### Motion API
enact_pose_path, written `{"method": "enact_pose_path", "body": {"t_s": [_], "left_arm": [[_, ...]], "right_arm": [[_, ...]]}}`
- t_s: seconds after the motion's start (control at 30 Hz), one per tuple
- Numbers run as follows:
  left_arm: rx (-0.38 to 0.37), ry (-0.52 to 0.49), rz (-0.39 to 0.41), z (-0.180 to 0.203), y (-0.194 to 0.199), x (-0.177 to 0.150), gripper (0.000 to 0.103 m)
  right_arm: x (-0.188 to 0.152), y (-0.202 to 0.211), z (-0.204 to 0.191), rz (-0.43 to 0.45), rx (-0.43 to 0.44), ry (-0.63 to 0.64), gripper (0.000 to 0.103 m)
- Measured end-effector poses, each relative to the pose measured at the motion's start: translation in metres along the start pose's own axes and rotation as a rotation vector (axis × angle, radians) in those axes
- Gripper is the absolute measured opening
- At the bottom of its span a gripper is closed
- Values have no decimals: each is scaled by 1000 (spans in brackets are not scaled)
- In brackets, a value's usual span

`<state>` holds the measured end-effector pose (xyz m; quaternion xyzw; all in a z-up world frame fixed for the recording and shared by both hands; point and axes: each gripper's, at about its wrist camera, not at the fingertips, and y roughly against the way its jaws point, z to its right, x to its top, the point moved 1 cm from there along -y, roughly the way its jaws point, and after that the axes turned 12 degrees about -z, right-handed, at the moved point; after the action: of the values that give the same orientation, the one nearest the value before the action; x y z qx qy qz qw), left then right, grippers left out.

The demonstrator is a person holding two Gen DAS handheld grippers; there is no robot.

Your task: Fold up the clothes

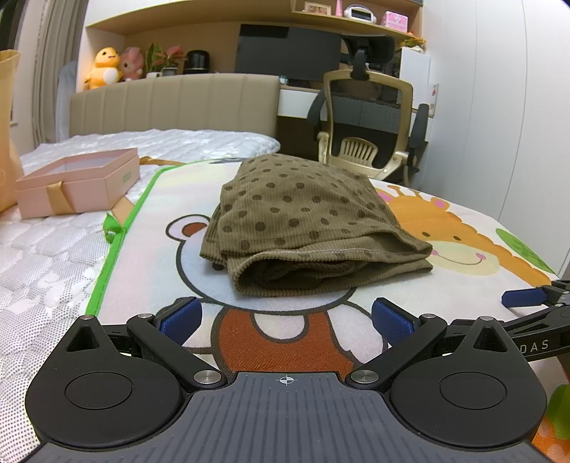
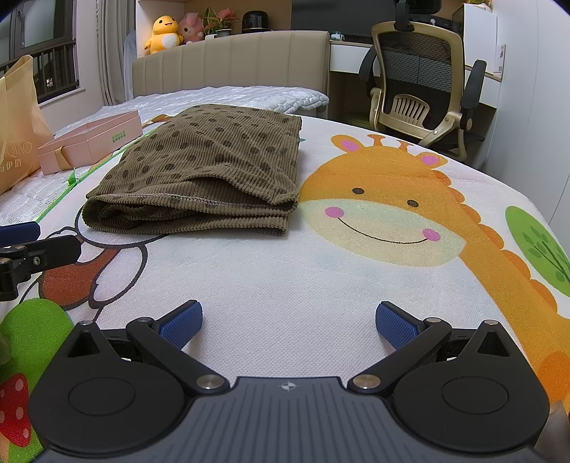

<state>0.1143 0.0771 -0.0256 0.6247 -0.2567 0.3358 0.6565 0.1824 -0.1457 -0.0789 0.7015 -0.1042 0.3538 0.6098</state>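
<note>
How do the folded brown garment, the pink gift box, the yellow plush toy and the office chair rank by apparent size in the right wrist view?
1. folded brown garment, largest in view, though it lies nearest the camera.
2. office chair, farther back, so probably bigger in reality.
3. pink gift box.
4. yellow plush toy, smallest and farthest.

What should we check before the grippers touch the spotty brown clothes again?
1. Left gripper open and empty: ok.
2. Right gripper open and empty: ok.
3. Spotty brown garment folded into a stack: ok, though the front layers gape a little.
4. Garment lies on the cartoon mat, not hanging over an edge: ok.
5. Pink box sits apart from the garment: ok.
6. Far edge of the garment tidy: cannot tell.
</note>
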Motion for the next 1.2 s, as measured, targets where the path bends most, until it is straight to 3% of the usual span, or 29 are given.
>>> {"method": "enact_pose_path", "body": {"t_s": [0.53,0.97,1.2], "left_arm": [[15,-63,68,9,9,-2,103],[12,-85,64,12,12,-3,103],[-2,-100,21,16,13,-4,103]], "right_arm": [[0,1,0,-1,1,0,103],[0,0,0,-1,-2,2,103],[0,0,0,-2,-2,2,103]]}}
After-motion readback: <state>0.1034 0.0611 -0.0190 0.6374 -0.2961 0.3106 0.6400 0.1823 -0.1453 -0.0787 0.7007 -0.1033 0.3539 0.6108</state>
